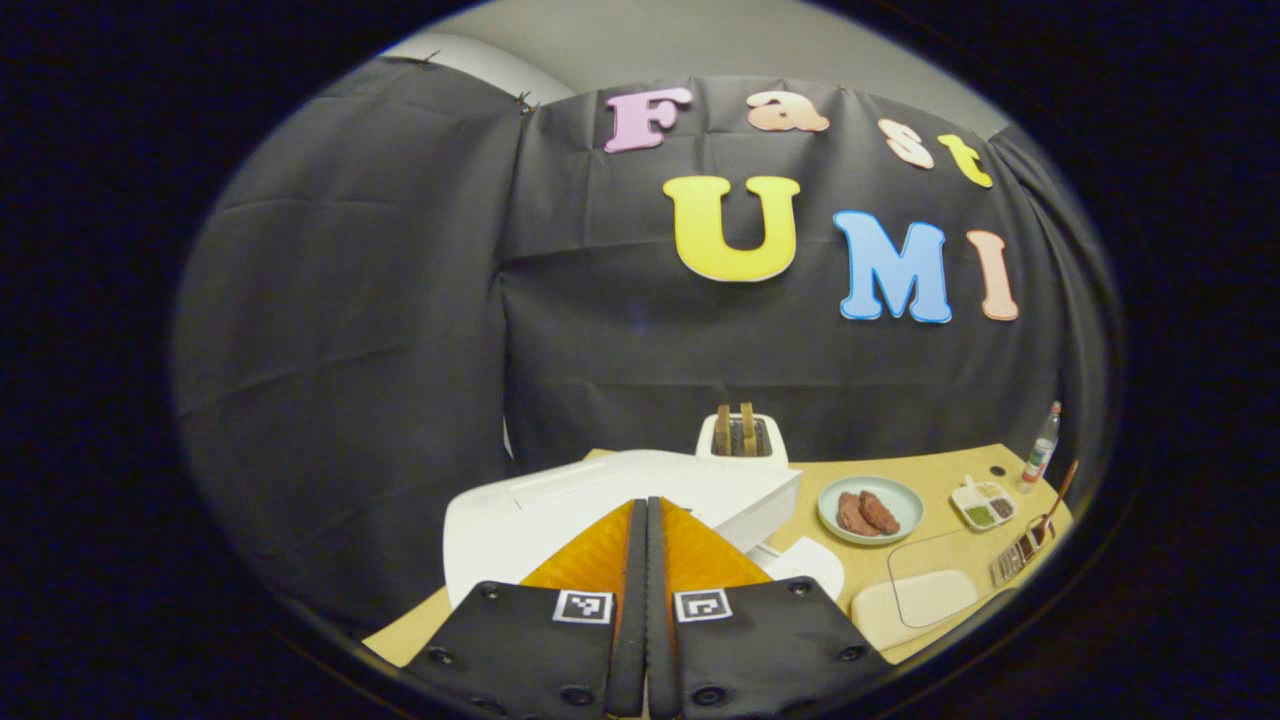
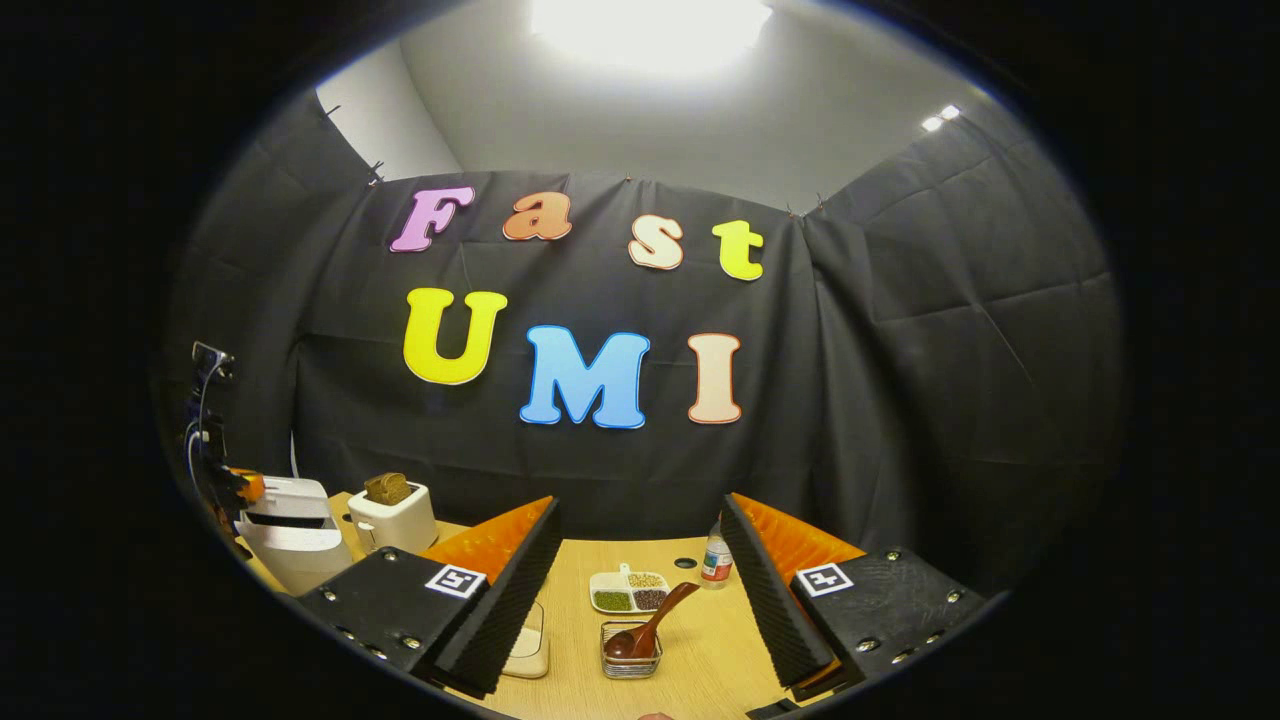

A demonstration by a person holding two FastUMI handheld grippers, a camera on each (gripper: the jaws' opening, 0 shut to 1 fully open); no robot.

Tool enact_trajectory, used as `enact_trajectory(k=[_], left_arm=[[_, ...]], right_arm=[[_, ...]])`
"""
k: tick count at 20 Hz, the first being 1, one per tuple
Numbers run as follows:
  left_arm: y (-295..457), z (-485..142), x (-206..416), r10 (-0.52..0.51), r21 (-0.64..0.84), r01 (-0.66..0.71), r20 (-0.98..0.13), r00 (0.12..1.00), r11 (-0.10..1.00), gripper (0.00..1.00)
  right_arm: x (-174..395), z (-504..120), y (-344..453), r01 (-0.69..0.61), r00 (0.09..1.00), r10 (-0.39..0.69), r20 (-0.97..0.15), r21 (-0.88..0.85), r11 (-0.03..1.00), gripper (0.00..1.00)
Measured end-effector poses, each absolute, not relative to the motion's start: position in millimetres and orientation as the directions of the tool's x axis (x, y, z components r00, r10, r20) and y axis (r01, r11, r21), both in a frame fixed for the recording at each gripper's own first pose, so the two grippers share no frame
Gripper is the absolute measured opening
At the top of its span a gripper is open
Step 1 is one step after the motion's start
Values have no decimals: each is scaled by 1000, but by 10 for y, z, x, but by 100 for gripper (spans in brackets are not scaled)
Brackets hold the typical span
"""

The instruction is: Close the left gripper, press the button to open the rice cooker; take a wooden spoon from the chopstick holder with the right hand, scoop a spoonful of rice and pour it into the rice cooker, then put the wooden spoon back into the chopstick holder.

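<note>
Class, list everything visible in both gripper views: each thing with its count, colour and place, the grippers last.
Rice cooker: one, white, table's left end.
Toaster: one, white, bread in it, beside the cooker.
Plate: one, pale green, two brown pieces on it.
Divided dish: one, white, grains inside.
Bottle: one, clear, behind the dish.
Chopstick holder: one, wire.
Wooden spoon: one, brown, in the holder.
Table: one, tan.
Left gripper: shut.
Right gripper: open.

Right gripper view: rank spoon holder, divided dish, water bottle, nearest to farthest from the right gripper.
From the right gripper, open:
1. Wire holder with the wooden spoon, on the table straight ahead between the fingers.
2. Divided dish, just behind the holder.
3. Water bottle, farthest, slightly right, near the table's back edge.
</note>
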State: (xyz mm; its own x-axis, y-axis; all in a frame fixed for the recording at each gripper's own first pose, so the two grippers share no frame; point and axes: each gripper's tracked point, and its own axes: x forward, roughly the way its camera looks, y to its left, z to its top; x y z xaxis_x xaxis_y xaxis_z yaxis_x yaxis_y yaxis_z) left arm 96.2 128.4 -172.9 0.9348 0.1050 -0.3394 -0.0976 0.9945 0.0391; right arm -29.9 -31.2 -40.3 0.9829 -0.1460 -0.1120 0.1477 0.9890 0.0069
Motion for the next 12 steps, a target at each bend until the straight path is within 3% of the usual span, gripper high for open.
enact_trajectory(k=[3,9,10,12], left_arm=[[1275,-1181,926,127,66,-115,-228,965,991,9],[940,-444,699,82,-30,-86,-102,991,996,10],[870,-362,652,62,-36,-66,-85,994,997,17],[741,-214,550,31,-38,-34,-56,998,999,48]], right_arm=[[-230,-433,-387,140,984,-137,-112,17,990,97],[-25,-527,-552,132,985,-127,-117,36,991,97],[21,-542,-582,133,985,-128,-117,38,990,97],[115,-574,-653,134,985,-129,-119,41,990,97]])
